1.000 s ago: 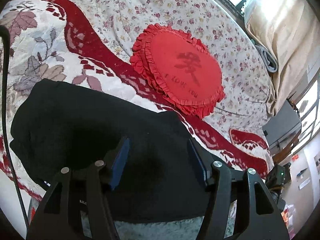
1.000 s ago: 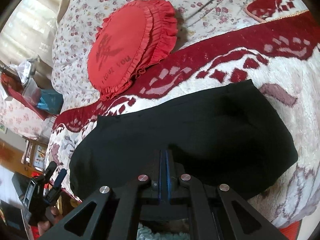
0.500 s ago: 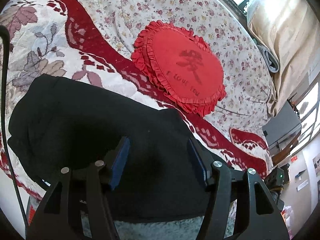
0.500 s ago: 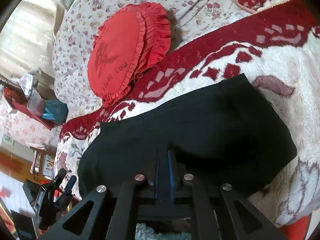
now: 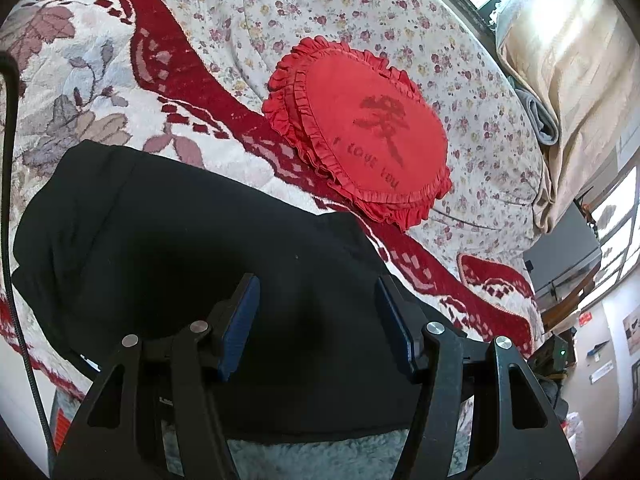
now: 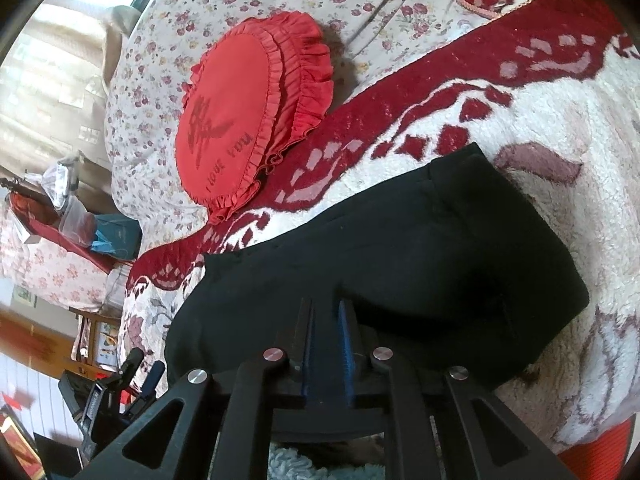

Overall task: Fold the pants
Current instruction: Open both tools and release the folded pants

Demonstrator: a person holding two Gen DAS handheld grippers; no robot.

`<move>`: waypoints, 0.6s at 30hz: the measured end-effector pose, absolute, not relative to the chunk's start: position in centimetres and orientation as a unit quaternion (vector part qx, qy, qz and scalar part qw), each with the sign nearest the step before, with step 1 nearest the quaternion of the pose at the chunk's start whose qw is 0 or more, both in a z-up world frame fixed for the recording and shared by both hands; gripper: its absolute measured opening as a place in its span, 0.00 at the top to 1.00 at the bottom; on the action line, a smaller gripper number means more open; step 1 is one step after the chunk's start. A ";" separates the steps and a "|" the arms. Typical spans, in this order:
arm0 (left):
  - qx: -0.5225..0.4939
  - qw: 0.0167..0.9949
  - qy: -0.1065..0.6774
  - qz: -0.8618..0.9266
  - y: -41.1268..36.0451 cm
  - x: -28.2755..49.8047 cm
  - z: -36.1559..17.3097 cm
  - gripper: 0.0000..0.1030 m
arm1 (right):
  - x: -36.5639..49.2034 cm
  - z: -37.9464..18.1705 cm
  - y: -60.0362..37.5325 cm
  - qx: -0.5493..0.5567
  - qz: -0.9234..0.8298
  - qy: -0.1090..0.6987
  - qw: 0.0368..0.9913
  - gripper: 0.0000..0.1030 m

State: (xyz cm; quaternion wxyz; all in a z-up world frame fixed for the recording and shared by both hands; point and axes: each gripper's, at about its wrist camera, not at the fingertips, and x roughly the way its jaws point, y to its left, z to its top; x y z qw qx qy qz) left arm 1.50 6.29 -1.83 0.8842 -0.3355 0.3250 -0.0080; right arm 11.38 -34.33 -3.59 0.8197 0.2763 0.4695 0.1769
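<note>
Right gripper [image 6: 325,310] fingers just parted, one folded pants [image 6: 400,264], one cushion [image 6: 248,116]

One pair of black pants [image 5: 192,264], folded. One red heart-shaped ruffled cushion [image 5: 360,128] at one o'clock of it. One patterned blanket [image 5: 80,92]. One floral quilt [image 5: 360,12]. Two grippers.

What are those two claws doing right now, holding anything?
Left claw: open, holding nothing, above the folded black pants.
Right claw: jaws just been opening, slightly apart, nothing between them.
</note>
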 end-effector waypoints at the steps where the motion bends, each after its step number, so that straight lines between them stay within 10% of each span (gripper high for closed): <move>1: -0.336 0.884 0.325 -0.008 6.3 1.5 -1.9 0.43 | 11.3 -3.4 -34.4 0.279 0.179 0.466 0.820 0.89; 18: -0.327 0.886 0.330 -0.004 5.1 1.1 -1.3 0.43 | 7.2 0.5 -43.2 0.367 0.181 0.348 0.843 0.73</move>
